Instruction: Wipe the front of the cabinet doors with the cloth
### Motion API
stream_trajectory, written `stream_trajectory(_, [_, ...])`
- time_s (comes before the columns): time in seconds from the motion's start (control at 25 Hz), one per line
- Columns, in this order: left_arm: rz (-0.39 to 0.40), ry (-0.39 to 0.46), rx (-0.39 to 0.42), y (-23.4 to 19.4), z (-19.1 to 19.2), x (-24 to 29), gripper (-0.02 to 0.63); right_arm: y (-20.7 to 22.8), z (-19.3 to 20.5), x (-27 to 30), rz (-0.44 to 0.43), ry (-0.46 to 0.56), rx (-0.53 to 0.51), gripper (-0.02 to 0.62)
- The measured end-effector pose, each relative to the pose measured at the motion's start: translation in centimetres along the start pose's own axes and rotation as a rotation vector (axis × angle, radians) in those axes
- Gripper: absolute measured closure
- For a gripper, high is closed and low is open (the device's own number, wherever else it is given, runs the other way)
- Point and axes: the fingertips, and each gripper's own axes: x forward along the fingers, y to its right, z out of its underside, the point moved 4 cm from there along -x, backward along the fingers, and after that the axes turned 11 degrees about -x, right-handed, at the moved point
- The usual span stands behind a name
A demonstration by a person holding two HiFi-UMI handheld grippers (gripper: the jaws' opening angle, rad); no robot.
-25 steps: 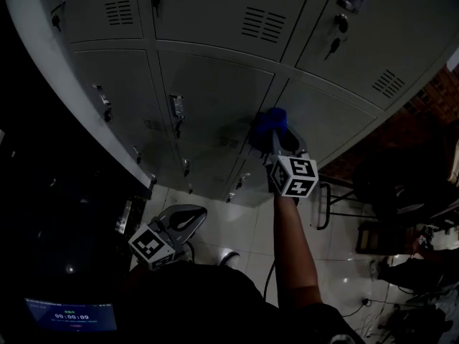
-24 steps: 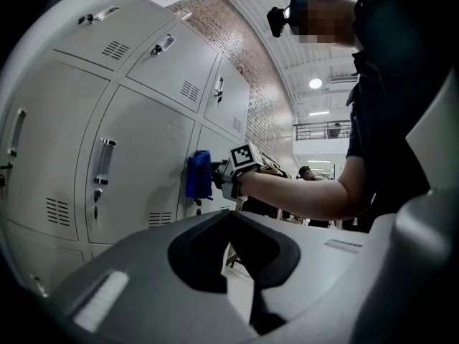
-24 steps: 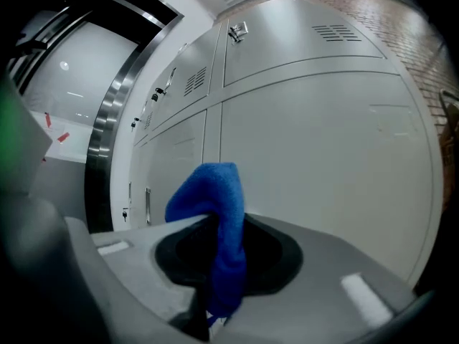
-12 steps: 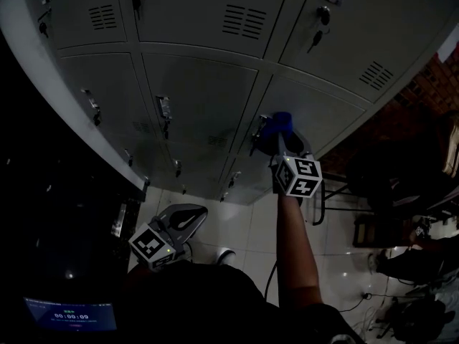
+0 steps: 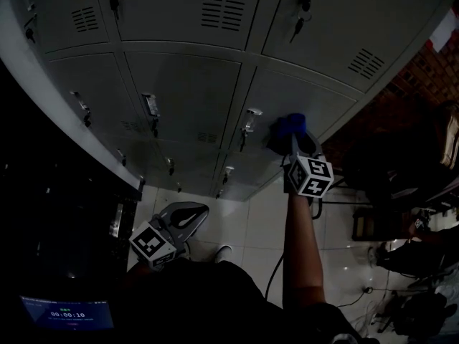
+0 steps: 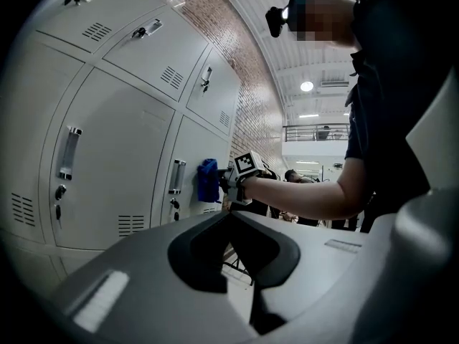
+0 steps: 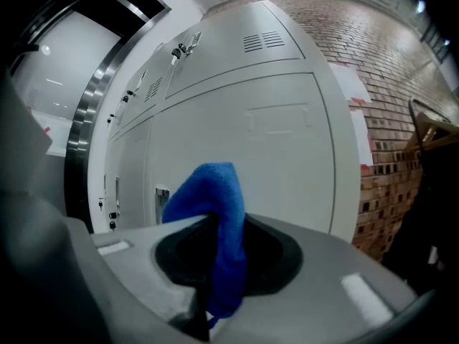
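Observation:
A blue cloth [image 5: 288, 129] is pressed against the front of a grey locker door [image 5: 315, 102] in the lower row, just right of its handle [image 5: 248, 124]. My right gripper [image 5: 294, 143] is shut on the cloth, arm stretched out. In the right gripper view the cloth [image 7: 215, 221] bulges out from between the jaws, against the pale door [image 7: 244, 149]. My left gripper [image 5: 181, 219] hangs low near my body, away from the lockers, shut with nothing in it. From the left gripper view, the cloth [image 6: 208, 180] lies flat on the door beside a handle [image 6: 176, 177].
Rows of grey locker doors with vents, handles and hanging keys [image 5: 297, 27] fill the wall. A brick wall [image 5: 430, 77] stands at the right. Dark chairs and a metal frame [image 5: 337, 192] sit on the tiled floor [image 5: 251, 221]. A lit screen [image 5: 64, 312] is at lower left.
My right gripper has slid the cloth to the right, from the middle door past the handle onto the right-hand door. The left gripper has stayed where it was.

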Motion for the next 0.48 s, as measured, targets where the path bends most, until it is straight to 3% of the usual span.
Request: stream_trajectory(0.48, [0.013,-0.008,-0.001,0.1,0.2,0.9,0.606,6.7,2.0,-2.6,0.133,-0.028,0.052,0.528])
